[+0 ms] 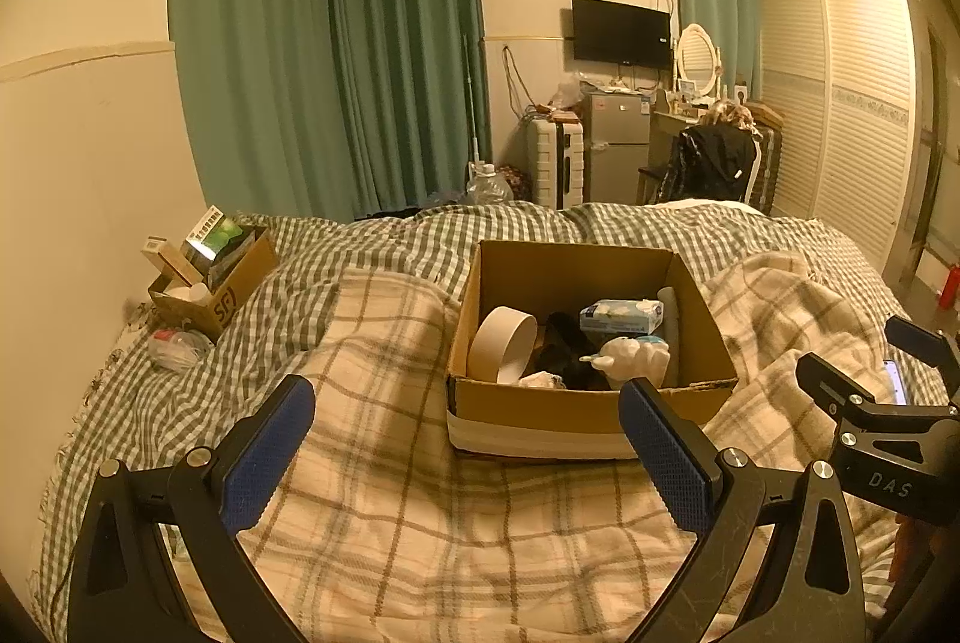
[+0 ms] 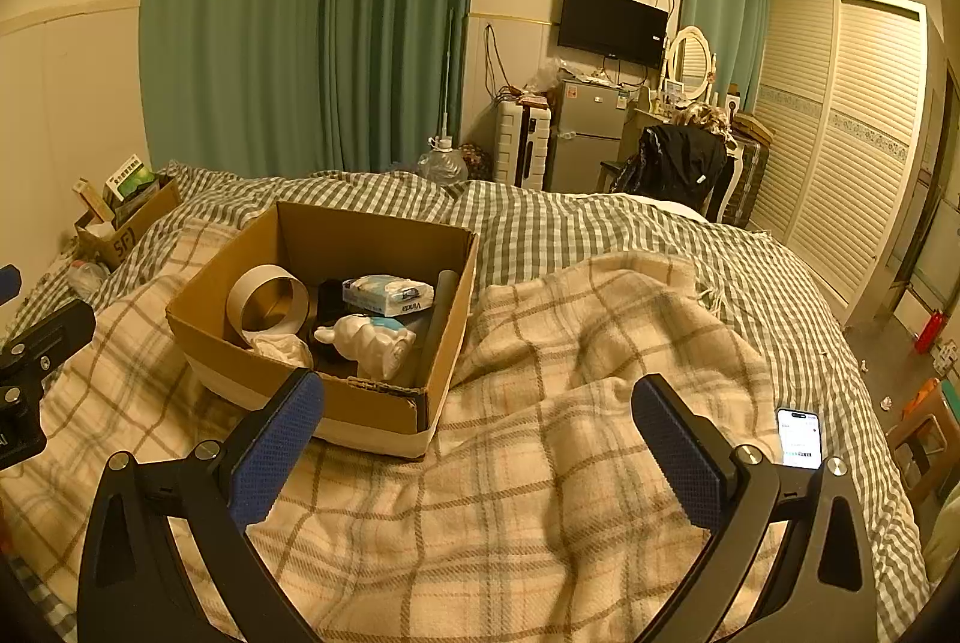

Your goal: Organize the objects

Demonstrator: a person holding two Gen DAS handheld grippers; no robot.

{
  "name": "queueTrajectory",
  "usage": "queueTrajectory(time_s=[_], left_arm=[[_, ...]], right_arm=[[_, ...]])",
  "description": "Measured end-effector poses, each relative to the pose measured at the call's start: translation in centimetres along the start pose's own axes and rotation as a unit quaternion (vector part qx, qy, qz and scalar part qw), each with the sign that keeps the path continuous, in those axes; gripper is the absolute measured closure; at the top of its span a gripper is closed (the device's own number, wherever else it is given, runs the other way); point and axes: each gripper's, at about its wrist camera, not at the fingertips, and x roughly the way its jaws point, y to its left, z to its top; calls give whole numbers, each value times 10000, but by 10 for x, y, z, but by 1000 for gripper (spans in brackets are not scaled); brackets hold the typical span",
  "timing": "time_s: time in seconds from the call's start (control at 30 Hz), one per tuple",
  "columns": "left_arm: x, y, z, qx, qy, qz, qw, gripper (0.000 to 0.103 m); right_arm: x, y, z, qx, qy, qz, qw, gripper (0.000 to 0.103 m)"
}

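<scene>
I hold two claws above a bed covered by a cream plaid blanket (image 2: 540, 493) laid over a green checked quilt (image 2: 600, 235). My left gripper (image 1: 468, 403) is spread wide with nothing between its blue pads, hovering just short of an open cardboard box (image 1: 576, 403) that sits on the blanket. My right gripper (image 2: 480, 403) is also spread wide and holds nothing; the box (image 2: 372, 409) lies ahead to its left. Inside the box stand a wide roll of tape (image 2: 267, 304) on its edge, a pack of tissues (image 2: 387, 296), a white figurine (image 2: 366, 346), a dark tube (image 2: 438, 319) along the right wall, and crumpled white paper (image 2: 282, 349). A lit phone (image 2: 799, 438) rests on the blanket to the right. A smaller box of packets (image 1: 210, 283) sits by the wall on the left
</scene>
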Motion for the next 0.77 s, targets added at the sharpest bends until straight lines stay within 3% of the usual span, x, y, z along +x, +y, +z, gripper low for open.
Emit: queueTrajectory(time_s=[0.77], left_arm=[[-2, -2, 1, 7, -23, -100, 9999, 0]], right_arm=[[0, 5, -1, -32, 21, 0, 10000, 0]])
